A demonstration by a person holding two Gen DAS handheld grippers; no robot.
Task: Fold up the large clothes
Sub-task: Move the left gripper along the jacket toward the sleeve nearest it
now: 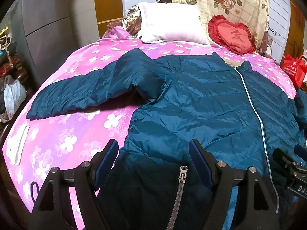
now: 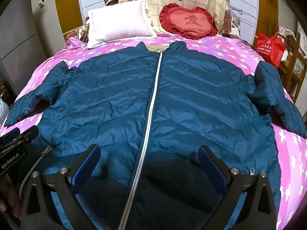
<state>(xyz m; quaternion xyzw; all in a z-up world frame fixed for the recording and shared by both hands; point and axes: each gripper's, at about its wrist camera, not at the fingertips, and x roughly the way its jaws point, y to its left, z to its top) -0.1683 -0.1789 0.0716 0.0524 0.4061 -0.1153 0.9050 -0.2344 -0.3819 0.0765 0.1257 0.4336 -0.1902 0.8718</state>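
Teal jacket (image 2: 153, 99) flat, zipped, on pink floral bedspread (image 2: 220, 46); white pillow (image 2: 119, 23), red heart cushion (image 2: 188, 21) at headboard. Left gripper (image 1: 153, 149), right gripper (image 2: 149, 153) both released, hovering at hem.

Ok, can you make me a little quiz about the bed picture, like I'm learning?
1. True or false: the jacket on the bed is zipped up.
2. Which cushion is heart-shaped? A) the white pillow B) the red cushion C) neither
3. Fill in: both the left gripper and the right gripper have their fingers ____ above the jacket's bottom edge.

Key:
1. True. The pale zip runs closed up to the collar.
2. B. It leans at the head of the bed, beside the white pillow.
3. Open. Neither one holds any cloth.
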